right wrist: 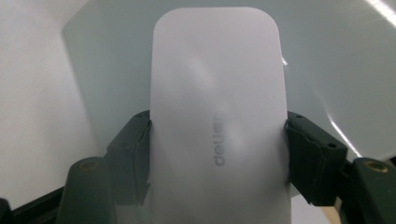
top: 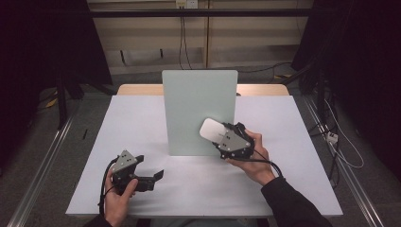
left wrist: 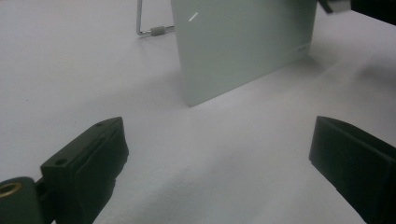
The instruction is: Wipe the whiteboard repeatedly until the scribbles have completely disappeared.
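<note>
Eraser (right wrist: 217, 126): white, held up against the board (top: 198, 111), at 3 o'clock from table (top: 142, 123) middle.
Right gripper (top: 218, 135): jaws squeeze the eraser's sides.
Left gripper (top: 153, 176): jaws wide apart, holding nothing, low at 7 o'clock.

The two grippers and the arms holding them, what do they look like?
Both the left gripper and the right gripper are black, each topped by a grey three-cornered plate with small screws, each trailing a black cable. The right arm wears a dark sleeve.

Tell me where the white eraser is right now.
The white eraser sits clamped in the right gripper, held up against the lower right of the upright pale green board, above the table.
</note>
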